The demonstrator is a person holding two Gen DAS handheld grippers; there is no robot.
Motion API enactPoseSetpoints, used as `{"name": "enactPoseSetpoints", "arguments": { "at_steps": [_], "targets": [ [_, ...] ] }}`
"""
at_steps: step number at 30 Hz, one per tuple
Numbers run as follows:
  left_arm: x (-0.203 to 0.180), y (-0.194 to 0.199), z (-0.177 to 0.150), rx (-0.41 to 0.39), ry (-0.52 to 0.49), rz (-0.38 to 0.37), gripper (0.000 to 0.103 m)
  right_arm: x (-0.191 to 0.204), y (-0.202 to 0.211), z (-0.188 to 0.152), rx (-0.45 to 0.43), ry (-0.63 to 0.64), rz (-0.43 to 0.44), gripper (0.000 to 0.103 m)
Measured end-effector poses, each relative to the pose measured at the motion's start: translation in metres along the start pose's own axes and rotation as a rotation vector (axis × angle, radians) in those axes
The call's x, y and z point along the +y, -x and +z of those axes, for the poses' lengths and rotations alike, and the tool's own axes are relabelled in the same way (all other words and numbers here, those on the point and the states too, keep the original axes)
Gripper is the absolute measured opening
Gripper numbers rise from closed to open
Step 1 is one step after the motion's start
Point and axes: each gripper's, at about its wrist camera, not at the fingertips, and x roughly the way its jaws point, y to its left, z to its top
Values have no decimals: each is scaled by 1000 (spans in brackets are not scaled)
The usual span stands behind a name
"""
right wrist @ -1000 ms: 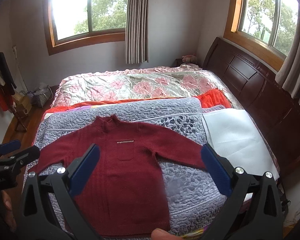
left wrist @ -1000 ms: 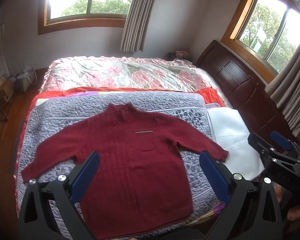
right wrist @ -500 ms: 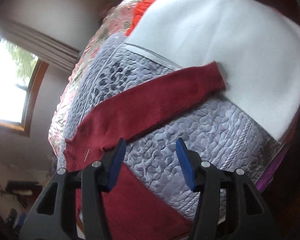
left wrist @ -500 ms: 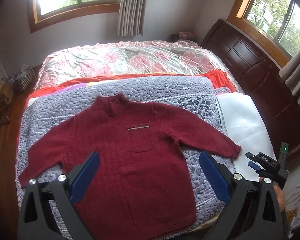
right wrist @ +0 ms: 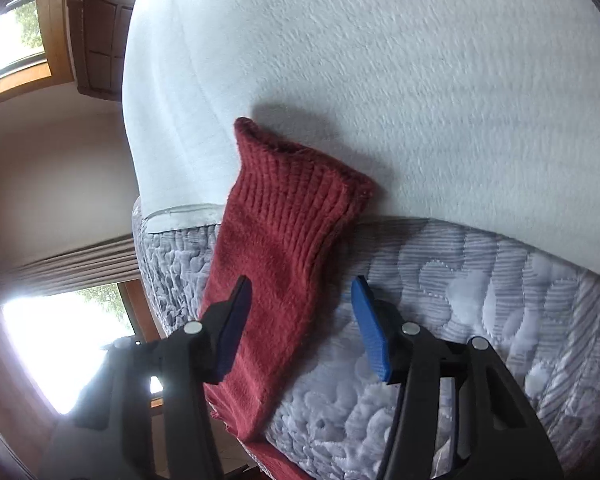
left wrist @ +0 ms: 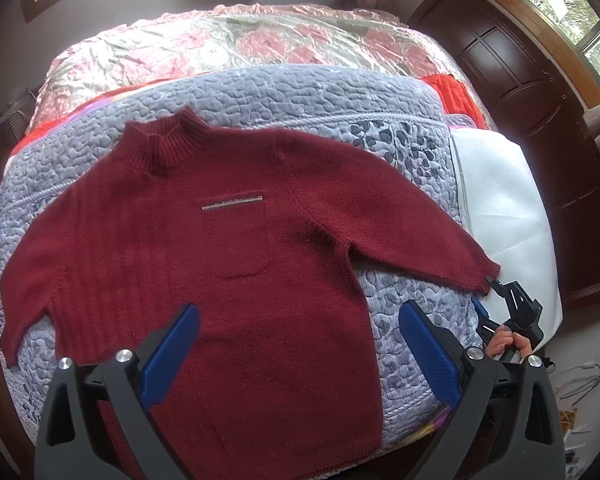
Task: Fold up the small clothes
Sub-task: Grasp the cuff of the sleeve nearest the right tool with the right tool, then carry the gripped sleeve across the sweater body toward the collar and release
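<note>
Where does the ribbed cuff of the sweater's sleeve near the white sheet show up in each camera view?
Left wrist view: the ribbed cuff lies at right of centre, by the right gripper.
Right wrist view: the cuff sits at centre, ahead of the open fingers.
Shared landmark: the white sheet, which the cuff overlaps beside the grey quilt.
</note>
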Motion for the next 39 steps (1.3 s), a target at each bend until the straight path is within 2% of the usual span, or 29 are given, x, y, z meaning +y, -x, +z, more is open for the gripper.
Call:
{"name": "enactPoseSetpoints", "arguments": {
  "at_steps": [6,12,15,17,23,26,31,35,37,39],
  "targets": [
    [0,-23,4,31,0,15,99,0,-12,11,-55,33,3,51],
    [3,-33,0,54,-4,24,99,10,-24,21,-67,50,29,34],
    [4,-36,-2,61,-4,21,99,10,-25,22,-75,51,32,20],
    [7,-36,-4,64,4,7,99,13,-22,20,-78,64,33,14],
    [35,-39,-7,95,135,-77,99,63,-1,4,-112,221,11,12],
    [52,-35,-11,102,200,-114,99,102,12,-11,-133,336,0,12],
    [81,-20,-21,65,283,-169,99,173,26,-53,-160,560,-31,12],
    [98,-10,-25,27,292,-191,99,219,29,-96,-153,711,-34,12],
    [107,-7,-26,15,277,-170,99,241,28,-122,-150,791,-38,12],
    [113,-4,-28,6,226,-92,99,259,29,-150,-148,877,-39,12]
  ]
}}
